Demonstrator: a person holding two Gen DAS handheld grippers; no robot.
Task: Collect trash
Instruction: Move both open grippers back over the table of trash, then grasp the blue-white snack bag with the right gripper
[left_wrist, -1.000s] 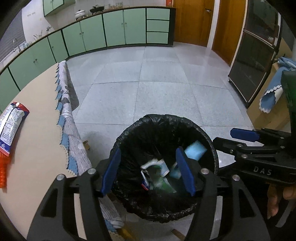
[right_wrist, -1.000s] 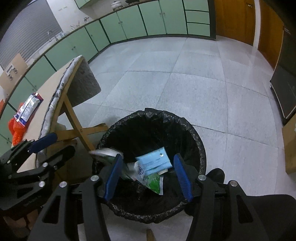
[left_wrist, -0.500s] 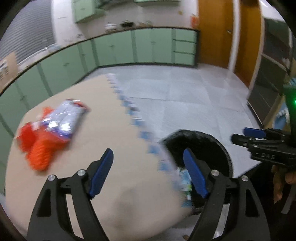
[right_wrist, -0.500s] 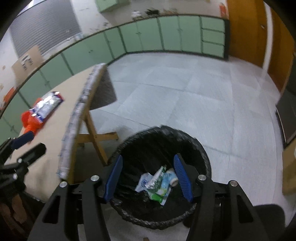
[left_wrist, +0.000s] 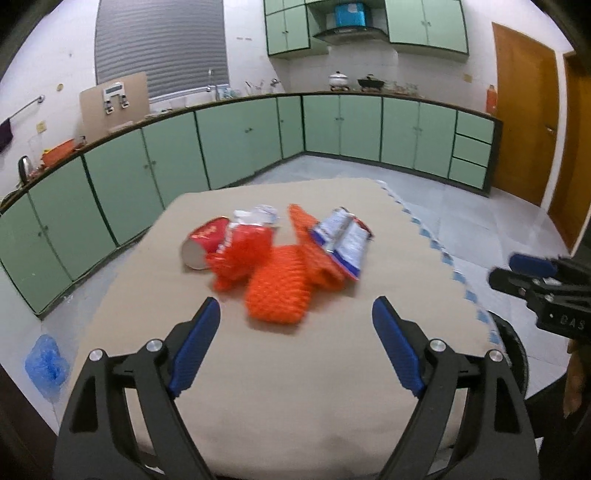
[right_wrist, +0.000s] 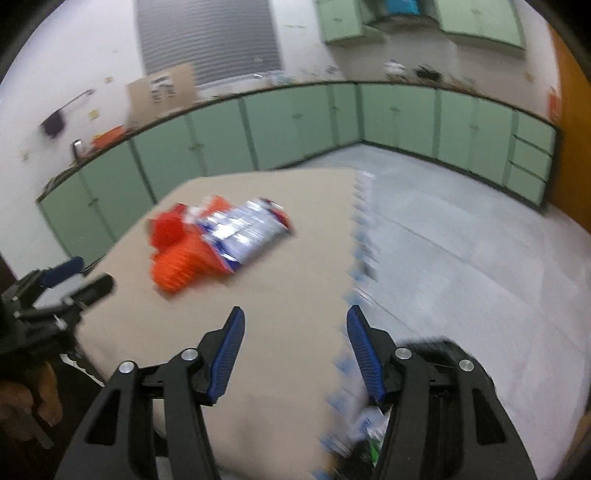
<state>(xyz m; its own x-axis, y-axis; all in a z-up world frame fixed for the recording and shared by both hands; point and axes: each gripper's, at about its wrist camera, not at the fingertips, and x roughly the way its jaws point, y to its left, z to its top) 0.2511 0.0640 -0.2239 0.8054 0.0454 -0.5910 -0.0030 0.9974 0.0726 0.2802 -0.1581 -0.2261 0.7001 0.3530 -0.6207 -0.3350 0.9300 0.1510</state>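
Trash lies in a heap on the beige table (left_wrist: 280, 387): an orange net bag (left_wrist: 279, 291), a red can (left_wrist: 203, 243) on its side, a crumpled wrapper (left_wrist: 255, 216) and a silver-blue snack packet (left_wrist: 343, 236). My left gripper (left_wrist: 295, 343) is open and empty, above the table just short of the net. My right gripper (right_wrist: 295, 350) is open and empty over the table's right edge; its view is blurred and shows the net bag (right_wrist: 177, 262) and packet (right_wrist: 243, 229). The black trash bin (right_wrist: 436, 347) sits below the table edge, partly hidden.
The right gripper (left_wrist: 546, 291) shows at the right edge of the left wrist view; the left gripper (right_wrist: 59, 295) shows at the left of the right wrist view. Green cabinets (left_wrist: 332, 129) line the walls. A blue bag (left_wrist: 46, 362) lies on the floor at the left.
Both grippers have swung up and left from over the trash bin to face the table. The heap of trash has come into the middle of both views. Both stay open and empty.
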